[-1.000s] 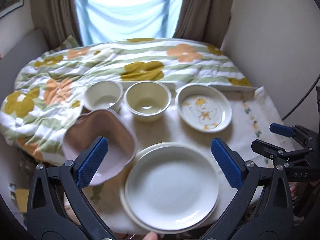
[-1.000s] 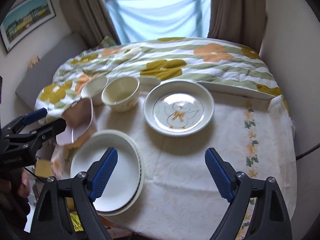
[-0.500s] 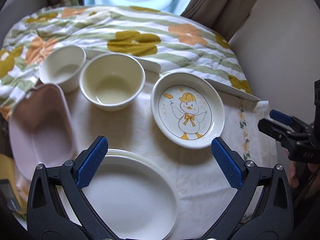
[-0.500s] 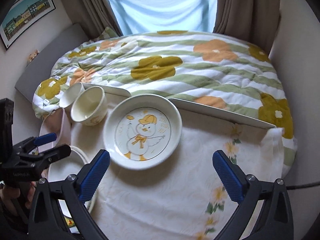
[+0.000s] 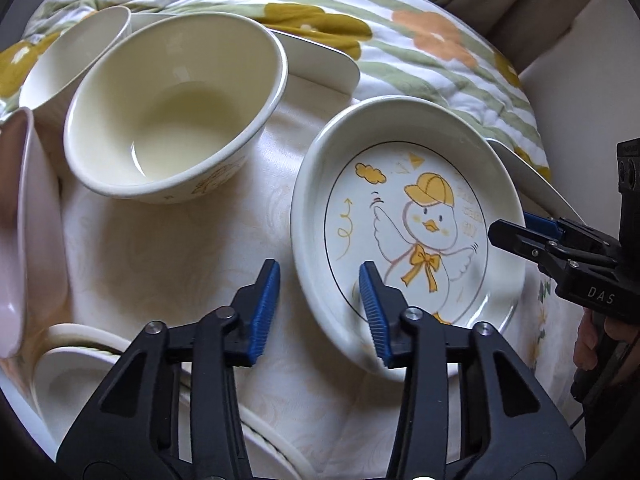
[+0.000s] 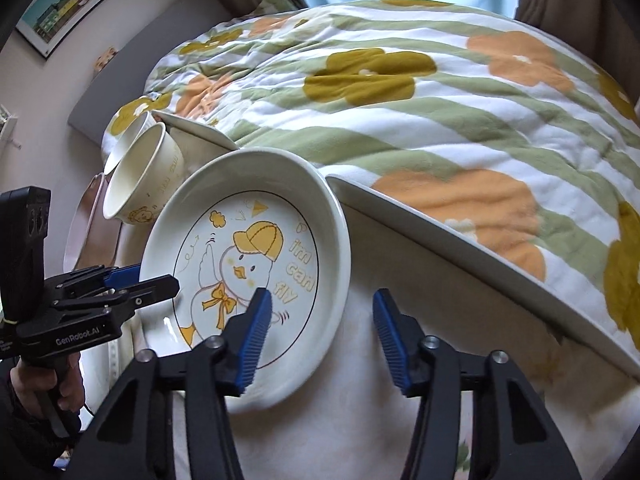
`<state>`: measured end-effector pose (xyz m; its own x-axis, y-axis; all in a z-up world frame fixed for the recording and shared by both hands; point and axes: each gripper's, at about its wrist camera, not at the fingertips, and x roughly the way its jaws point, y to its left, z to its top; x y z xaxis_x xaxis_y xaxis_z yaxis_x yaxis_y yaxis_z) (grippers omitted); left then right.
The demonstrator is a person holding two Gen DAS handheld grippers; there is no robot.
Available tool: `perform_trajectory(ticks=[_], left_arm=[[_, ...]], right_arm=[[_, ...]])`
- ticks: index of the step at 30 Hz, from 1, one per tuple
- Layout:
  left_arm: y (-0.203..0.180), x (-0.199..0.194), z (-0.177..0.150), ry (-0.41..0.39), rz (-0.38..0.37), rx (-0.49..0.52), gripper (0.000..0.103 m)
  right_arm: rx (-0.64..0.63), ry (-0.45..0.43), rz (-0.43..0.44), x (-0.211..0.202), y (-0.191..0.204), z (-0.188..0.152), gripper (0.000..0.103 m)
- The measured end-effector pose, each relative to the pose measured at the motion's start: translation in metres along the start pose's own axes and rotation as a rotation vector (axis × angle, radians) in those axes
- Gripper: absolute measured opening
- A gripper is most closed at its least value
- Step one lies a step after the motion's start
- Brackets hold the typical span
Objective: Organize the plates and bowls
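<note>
Spreading across the far side of both views is a quilted bedspread with green stripes and orange and mustard flowers [image 6: 400, 92]; below it lies the worktop under a cream patterned cloth [image 5: 168, 256]; on that cloth, toward the right in the left wrist view, sits the round white deep plate printed with a yellow-capped duck [image 5: 408, 240], flat on the cloth; to its left stands a cream ceramic bowl [image 5: 172, 108], with a smaller white bowl [image 5: 72, 56] just behind it and a pale pink dish [image 5: 24, 232] at the left edge; a stack of plain white plates [image 5: 68, 376] shows at the lower left; the left gripper [image 5: 320, 312] straddles the duck plate's near-left rim, one blue pad inside and one outside, its jaws having just been closing yet with gaps showing, so not clamped; the right gripper [image 6: 320, 340] straddles the opposite rim likewise, jaws just narrowed, pads not visibly pressing.
</note>
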<state>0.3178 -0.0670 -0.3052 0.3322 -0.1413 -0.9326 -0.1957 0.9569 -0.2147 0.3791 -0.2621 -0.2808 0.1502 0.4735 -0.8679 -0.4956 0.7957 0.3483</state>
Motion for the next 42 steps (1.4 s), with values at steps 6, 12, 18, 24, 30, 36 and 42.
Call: perform_trajectory(ticks=[6,12,18,24,30,36,42], left_arm=[[-0.003,0.000,0.002,-0.020,0.018,0.000,0.018],[-0.008,0.000,0.003,-0.034,0.042,0.012,0.018],[-0.009,-0.008,-0.001,-0.051,0.053,0.024,0.018],[-0.012,-0.029,-0.003,-0.098,0.035,0.054,0.018],[-0.006,-0.072,-0.012,-0.148,-0.016,0.109,0.018],[0.017,-0.118,-0.027,-0.173,-0.039,0.194,0.018],[0.058,-0.150,-0.049,-0.159,-0.073,0.293,0.018]], right_arm=[[-0.059,0.000,0.005,0.008,0.000,0.005,0.016],[-0.064,-0.006,0.026,0.007,-0.003,0.006,0.016],[-0.064,-0.017,0.034,0.004,-0.003,0.004,0.016],[-0.024,-0.050,0.036,-0.013,0.001,-0.004,0.016],[0.007,-0.113,-0.006,-0.050,0.030,-0.017,0.016],[0.079,-0.153,-0.056,-0.075,0.082,-0.041,0.016],[0.167,-0.180,-0.085,-0.077,0.137,-0.076,0.016]])
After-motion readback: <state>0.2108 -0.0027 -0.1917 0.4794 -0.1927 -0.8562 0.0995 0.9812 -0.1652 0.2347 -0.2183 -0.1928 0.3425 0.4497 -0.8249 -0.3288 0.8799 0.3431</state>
